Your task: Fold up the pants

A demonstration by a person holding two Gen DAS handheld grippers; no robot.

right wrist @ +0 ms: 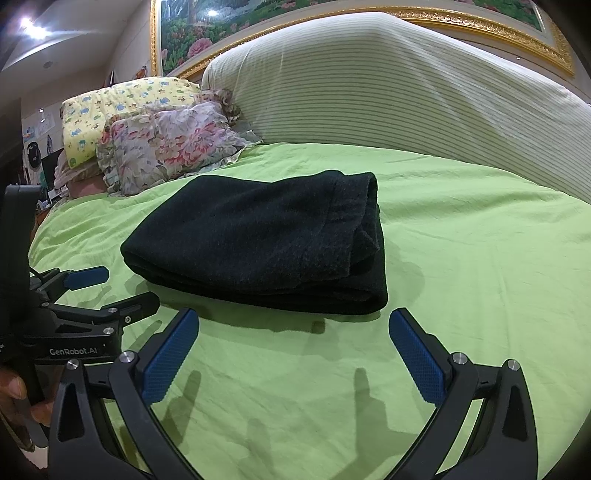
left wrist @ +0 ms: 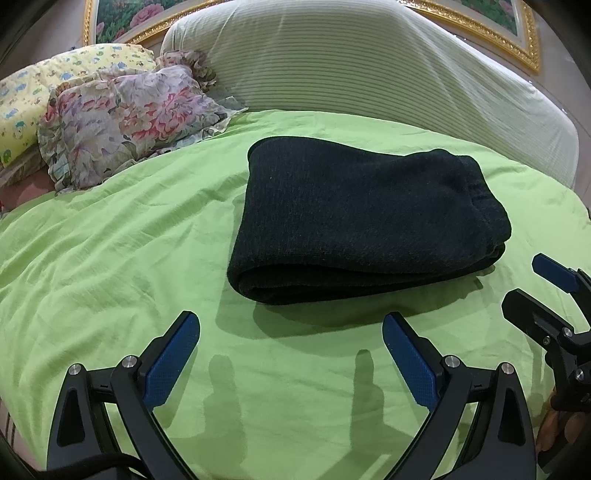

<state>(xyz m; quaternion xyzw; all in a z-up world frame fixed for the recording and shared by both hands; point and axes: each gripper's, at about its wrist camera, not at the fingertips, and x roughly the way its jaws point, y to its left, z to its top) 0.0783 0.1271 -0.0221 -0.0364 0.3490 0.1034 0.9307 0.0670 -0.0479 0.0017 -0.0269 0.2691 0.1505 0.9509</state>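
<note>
Here, dark pants (left wrist: 365, 221) folded into a thick rectangular bundle, lying flat on the green bed sheet (left wrist: 110, 240) mid-bed, rounded fold toward the near side. Left tongs (left wrist: 291, 350) spread wide, gripping nothing, poised over bare sheet just near of the bundle, apart from it. Right tongs (right wrist: 293, 345) likewise wide open and empty, close to the bundle's near edge without touching. Far left: floral pillow (left wrist: 125, 118) and yellow printed pillow (left wrist: 33, 96). Far side: large striped bolster (left wrist: 369, 81) against a gilt-framed flower painting (right wrist: 258, 22).
</note>
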